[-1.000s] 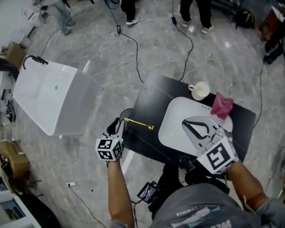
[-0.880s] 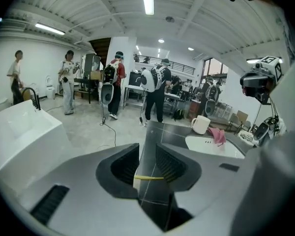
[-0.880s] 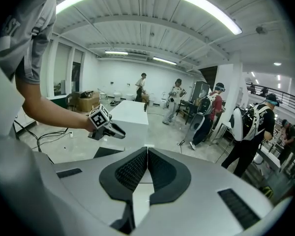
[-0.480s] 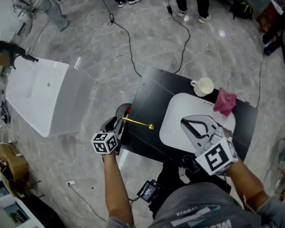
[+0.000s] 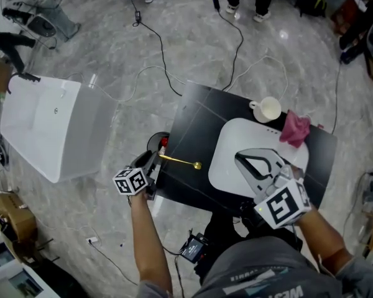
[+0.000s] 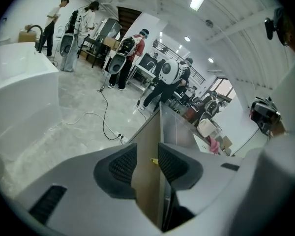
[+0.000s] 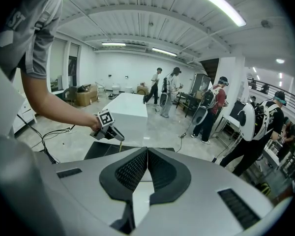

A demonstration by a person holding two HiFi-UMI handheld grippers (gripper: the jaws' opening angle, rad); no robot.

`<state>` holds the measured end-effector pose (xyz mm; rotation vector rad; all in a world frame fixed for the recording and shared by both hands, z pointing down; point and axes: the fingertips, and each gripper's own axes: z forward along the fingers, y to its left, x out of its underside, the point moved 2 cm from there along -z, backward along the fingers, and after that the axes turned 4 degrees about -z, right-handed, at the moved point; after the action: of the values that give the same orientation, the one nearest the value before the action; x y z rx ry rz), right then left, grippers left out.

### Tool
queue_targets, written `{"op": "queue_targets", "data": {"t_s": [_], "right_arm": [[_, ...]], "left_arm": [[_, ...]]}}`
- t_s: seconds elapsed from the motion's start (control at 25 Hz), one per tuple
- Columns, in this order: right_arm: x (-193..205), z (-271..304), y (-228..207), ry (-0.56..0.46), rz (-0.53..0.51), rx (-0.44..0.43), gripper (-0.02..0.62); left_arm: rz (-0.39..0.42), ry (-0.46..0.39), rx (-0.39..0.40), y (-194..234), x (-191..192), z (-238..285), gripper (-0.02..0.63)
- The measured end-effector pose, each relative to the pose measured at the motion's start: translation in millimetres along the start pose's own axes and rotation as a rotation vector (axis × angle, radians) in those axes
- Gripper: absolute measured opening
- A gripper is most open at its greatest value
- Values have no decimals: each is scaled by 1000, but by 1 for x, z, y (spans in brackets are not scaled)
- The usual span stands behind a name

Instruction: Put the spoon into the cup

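While left gripper (image 5: 152, 162) jaws opened, spoon (image 5: 181, 161) between

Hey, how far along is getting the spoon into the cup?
Done: nothing; the spoon lies on the table, apart from the cup. In hand: the left hand-held gripper is at its handle, jaws just opening, handle end between them, ungripped. Left: grip, carry, drop in.

Bright, even light from ceiling strips (image 7: 214, 3) above my table (image 5: 199, 123); floor (image 5: 284, 35) beyond it glares, gripper views warp at edges.
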<state>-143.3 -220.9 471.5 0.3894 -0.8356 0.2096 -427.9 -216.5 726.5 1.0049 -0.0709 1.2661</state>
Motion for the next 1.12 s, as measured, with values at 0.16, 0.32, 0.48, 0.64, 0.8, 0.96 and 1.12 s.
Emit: {"op": "queue_targets", "data": {"t_s": [0.16, 0.32, 0.48, 0.64, 0.8, 0.96, 1.12], "right_arm": [[1, 2, 0, 16, -5, 7, 31], [3, 2, -1, 32, -21, 13, 31], [3, 3, -2, 35, -26, 18, 31], [3, 3, -3, 35, -31, 19, 31], [5, 2, -5, 37, -34, 20, 31], [6, -3, -6, 32, -38, 23, 31], [4, -8, -7, 26, -43, 24, 31]], "left_arm": [[-32, 31, 28, 4, 5, 4, 133], [-70, 46, 66, 3, 7, 9, 124], [-112, 44, 107, 2, 7, 12, 109], [-131, 53, 152, -6, 7, 12, 45], [-127, 44, 159, -7, 5, 10, 23], [-111, 33, 155, -12, 1, 3, 20], [-107, -12, 158, -22, -10, -7, 12]]}}
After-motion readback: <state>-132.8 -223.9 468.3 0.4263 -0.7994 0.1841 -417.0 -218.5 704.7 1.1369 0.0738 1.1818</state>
